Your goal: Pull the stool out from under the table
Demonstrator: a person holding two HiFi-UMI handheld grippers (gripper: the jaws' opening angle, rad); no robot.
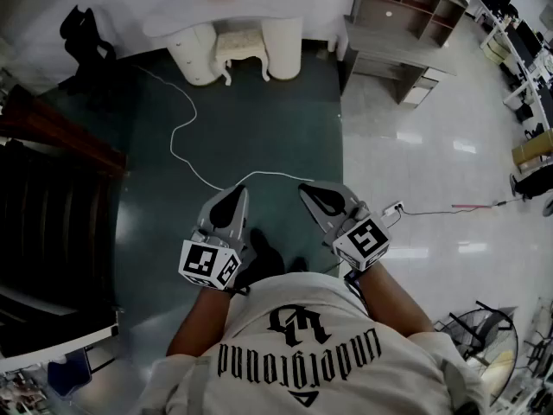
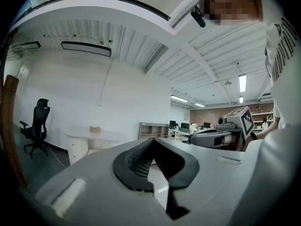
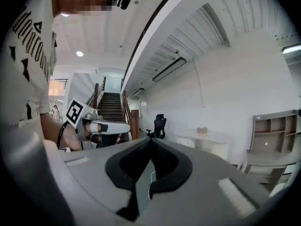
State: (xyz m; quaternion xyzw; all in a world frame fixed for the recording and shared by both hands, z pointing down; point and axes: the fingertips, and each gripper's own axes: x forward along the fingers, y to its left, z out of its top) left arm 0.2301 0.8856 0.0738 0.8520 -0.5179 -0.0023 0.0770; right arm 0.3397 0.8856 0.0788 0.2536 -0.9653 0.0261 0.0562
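A cream stool (image 1: pixel 239 48) with curved legs stands tucked under the white table (image 1: pixel 192 15) at the far end of the dark green carpet. The same table (image 2: pixel 89 136) shows small in the left gripper view and again as a white table (image 3: pixel 203 138) in the right gripper view. My left gripper (image 1: pixel 240 193) and right gripper (image 1: pixel 304 190) are held side by side close to my body, far from the stool. Both are shut with nothing between their jaws. The left gripper (image 2: pixel 151 141) and right gripper (image 3: pixel 150 141) tips meet in their own views.
A white cable (image 1: pixel 186 137) snakes across the carpet (image 1: pixel 259 128) between me and the table. A black office chair (image 1: pixel 82 33) stands left of the table. A grey shelf unit (image 1: pixel 406 24) stands to the right, dark furniture (image 1: pixel 43 214) at my left, a fan (image 1: pixel 484 344) by my right.
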